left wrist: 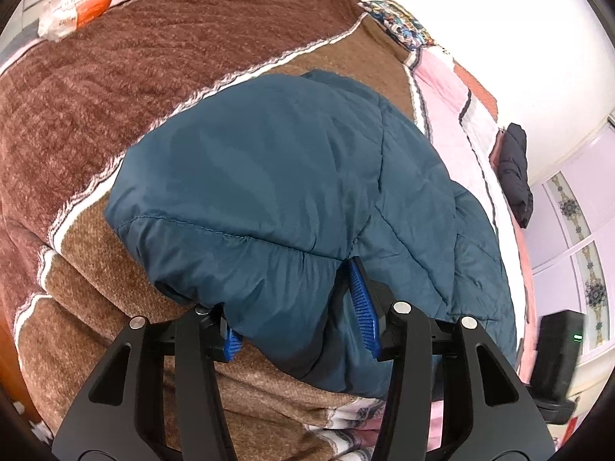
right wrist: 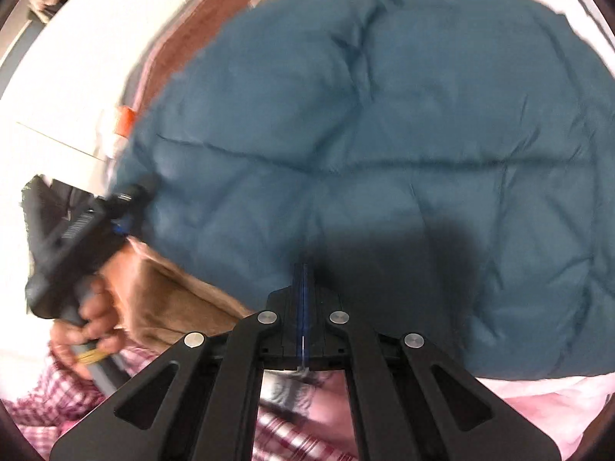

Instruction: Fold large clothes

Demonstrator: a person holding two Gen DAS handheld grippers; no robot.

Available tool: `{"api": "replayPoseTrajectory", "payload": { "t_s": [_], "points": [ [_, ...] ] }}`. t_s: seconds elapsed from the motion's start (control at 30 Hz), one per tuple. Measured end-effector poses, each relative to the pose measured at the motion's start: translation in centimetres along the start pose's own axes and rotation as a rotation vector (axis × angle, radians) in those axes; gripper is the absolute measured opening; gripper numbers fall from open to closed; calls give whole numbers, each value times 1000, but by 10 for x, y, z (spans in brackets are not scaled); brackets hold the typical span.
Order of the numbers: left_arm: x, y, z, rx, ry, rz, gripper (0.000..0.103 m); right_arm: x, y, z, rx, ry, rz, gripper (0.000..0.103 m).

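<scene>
Brown blanket [left wrist: 115, 77] under teal jacket [left wrist: 269, 161]; L fingers [left wrist: 361, 299] clamp jacket fold, R fingers [right wrist: 303, 288] closed, empty, above jacket.

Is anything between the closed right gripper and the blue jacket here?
Nothing visible. The right gripper is shut, empty, with the quilted jacket directly ahead of its tips. The left gripper has a bulky fold of the jacket between its fingers, off to the side.

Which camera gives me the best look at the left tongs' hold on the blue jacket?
The left wrist view. It looks straight along the left tongs, with a bulky fold of the blue jacket bunched between the blue pads. The right wrist view only catches them blurred, side-on at the jacket's edge, the contact hidden.
</scene>
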State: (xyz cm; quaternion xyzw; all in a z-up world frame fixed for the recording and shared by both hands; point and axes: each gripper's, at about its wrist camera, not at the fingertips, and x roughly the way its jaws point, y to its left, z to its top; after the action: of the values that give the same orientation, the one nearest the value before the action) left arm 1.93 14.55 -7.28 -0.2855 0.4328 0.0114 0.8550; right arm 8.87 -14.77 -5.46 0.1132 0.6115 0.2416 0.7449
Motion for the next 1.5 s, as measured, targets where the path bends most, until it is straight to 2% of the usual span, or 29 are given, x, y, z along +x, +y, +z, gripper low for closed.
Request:
{"api": "replayPoseTrajectory", "payload": {
  "t_s": [0.13,0.3,0.47,0.53,0.67,0.73,0.8,0.9,1.03,1.13,1.23,1.33,1.5],
  "points": [
    [-10,-10,-2,59,-35,-2,23,27,-12,5,36,34,4,0],
    [-32,-44,-11,211,-119,-1,18,40,-18,7,29,29,3,0],
    [-55,-77,-16,357,-207,17,17,31,-19,6,59,23,30,0],
    [-63,-87,-15,392,-229,15,17,8,-17,-1,32,-22,43,0],
    [-75,-114,-15,485,-275,-5,17,-64,-34,-22,23,-197,27,0],
    [-80,-131,-18,541,-294,-20,17,-103,-67,-37,105,-289,12,0],
    [-86,-151,-21,609,-312,-49,17,-125,-99,-51,187,-345,-17,0],
    [-91,-175,-26,683,-319,-92,17,-134,-137,-64,317,-384,-53,0],
    [-92,-214,-38,805,-301,-158,17,-112,-171,-67,419,-371,-20,1],
    [-87,-240,-53,901,-265,-215,17,-89,-161,-63,436,-354,13,1],
    [-75,-264,-73,993,-204,-272,17,-85,-161,-63,442,-360,45,1],
    [-55,-287,-98,1079,-132,-312,17,-94,-179,-73,446,-362,75,1],
    [-15,-305,-124,1150,-5,-340,17,-96,-191,-81,472,-371,126,1]
  ]
}}
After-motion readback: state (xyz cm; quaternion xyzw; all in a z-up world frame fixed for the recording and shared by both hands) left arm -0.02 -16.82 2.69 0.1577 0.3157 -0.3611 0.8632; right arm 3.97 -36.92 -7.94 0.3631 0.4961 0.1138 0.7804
